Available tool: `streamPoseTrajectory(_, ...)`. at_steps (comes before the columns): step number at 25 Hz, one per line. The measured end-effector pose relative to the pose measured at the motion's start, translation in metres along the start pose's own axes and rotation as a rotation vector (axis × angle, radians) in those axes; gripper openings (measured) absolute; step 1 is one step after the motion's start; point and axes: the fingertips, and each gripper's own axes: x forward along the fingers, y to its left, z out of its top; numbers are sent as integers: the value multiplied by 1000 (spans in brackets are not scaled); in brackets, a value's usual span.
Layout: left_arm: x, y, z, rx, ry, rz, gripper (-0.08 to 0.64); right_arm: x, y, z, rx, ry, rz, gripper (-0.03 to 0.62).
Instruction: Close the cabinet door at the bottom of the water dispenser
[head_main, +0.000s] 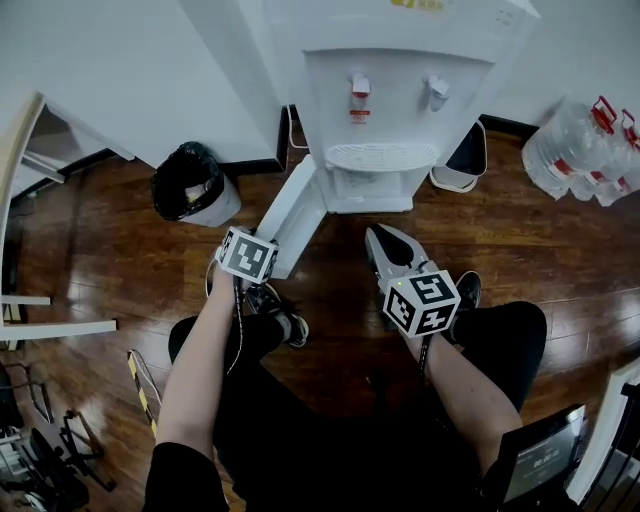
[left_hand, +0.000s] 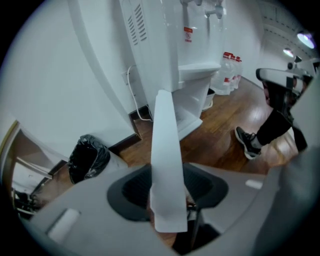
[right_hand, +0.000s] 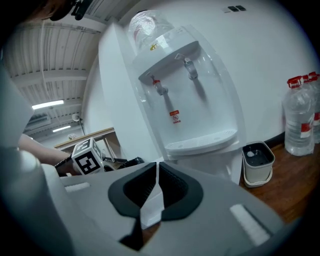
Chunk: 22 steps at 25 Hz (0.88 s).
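Cabinet door at the foot of the water dispenser stands swung wide. It is hinged at the base's left front corner, and its free edge points back toward the person. It looks like a thin, stiff white panel, probably light and easy on its hinge, with smooth faces that could slip under a loose hold. The free edge, far from the hinge, is the sensible place to take it, and a steady push should do more than a hard pinch.

The left gripper points steeply down over that edge. Its fingers are closed onto the panel, which fills the gap between the pads. The right gripper hovers empty in front of the base, fingers shut together.

The door's arc runs rightward across the wooden floor, and the right gripper sits close to that path. The person's left shoe lies just beneath the free edge. A bin with a black bag, a small white pail and water bottles stand clear.
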Motion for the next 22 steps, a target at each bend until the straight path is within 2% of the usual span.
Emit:
streamPoseTrajectory(4,-7,-41,4,-146,-48,-90,222,-4,-5,2,22,3,-1,21)
streamPoseTrajectory(10,-11,-75,17,-353,-144,-77,222,-8,0,-4,-49,32,13,21)
streamPoseTrajectory(13,-9,-99,26,-452,-171,-111,218,-9,-1,-17,-74,70,22,21)
streamPoseTrajectory(19,-5,-135,50,-548,-212,-173,230,-14,-14,-45,-80,176,18,21)
streamPoseTrajectory(22,-1,-147,58,-601,-240,-242,239,-21,-27,-65,-67,254,1,21)
